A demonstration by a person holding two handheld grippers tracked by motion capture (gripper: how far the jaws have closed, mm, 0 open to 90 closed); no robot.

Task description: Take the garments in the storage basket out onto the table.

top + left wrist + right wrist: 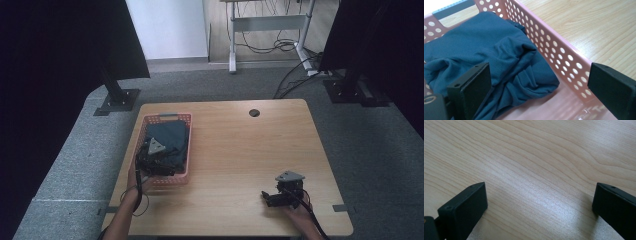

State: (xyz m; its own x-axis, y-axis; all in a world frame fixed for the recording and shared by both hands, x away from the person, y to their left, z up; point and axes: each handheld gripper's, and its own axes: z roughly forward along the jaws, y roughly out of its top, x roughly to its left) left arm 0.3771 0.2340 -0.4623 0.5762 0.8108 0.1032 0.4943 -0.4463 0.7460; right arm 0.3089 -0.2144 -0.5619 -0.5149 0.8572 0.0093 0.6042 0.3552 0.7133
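1. Cloth (167, 141), dark blue and bunched, lies in the pink basket (185, 119) at the table's (240, 150) nine o'clock; left gripper (539, 85) hovers wide over its near end.
2. Right gripper (274, 196), at five o'clock, rests wide and empty; judged step: reaching for the cloth; next, lower and pinch a fold.
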